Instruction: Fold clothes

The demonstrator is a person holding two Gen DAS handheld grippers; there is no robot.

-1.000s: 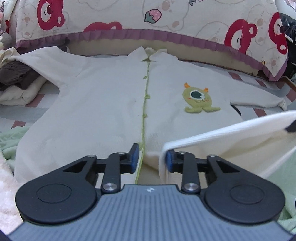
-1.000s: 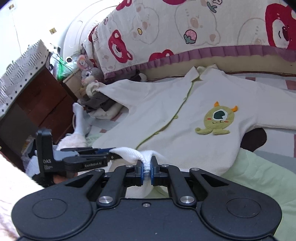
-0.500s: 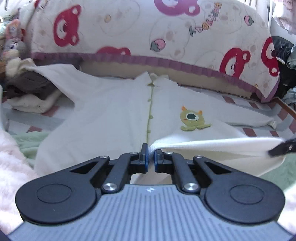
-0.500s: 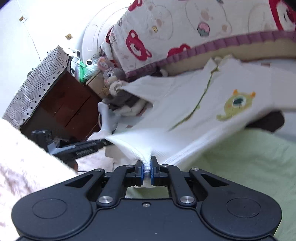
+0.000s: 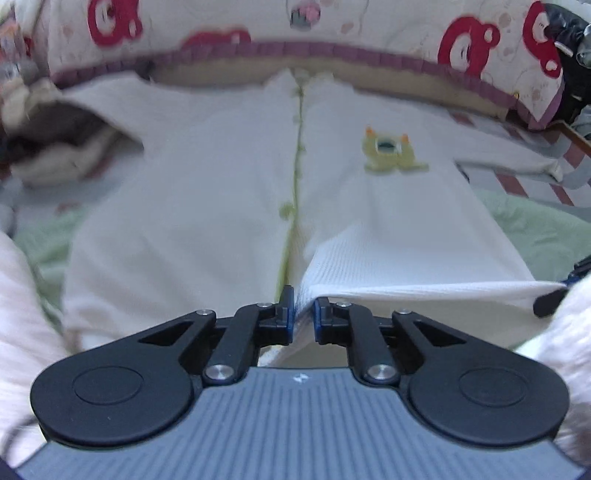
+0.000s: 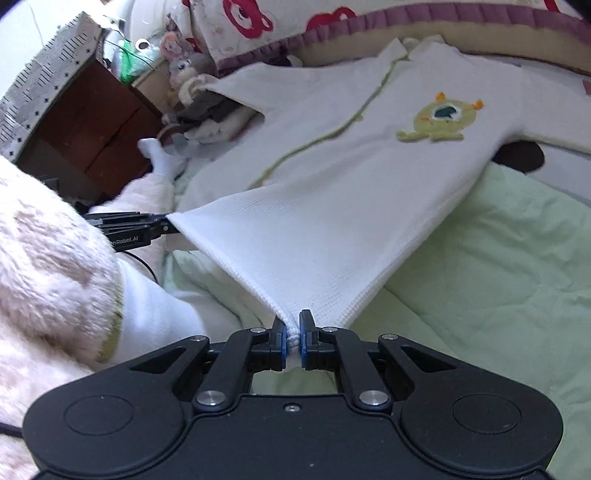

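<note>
Grippers at the near edge, left gripper [image 5: 303, 318] jaws just eased slightly, hem pinched, right gripper [image 6: 293, 341] clamped on the other hem corner, cream cardigan [image 6: 332, 162] stretched across green blanket [image 6: 498, 266], bear-print quilt [image 5: 258, 29] beyond.

The cardigan [image 6: 332, 155] lies spread on the bed [image 6: 498, 258], collar toward the bedspread [image 5: 332, 33] at the far edge. A clothes pile [image 6: 210, 114] sits under its left sleeve, the bedside cabinet [image 6: 85, 133] beyond.
</note>
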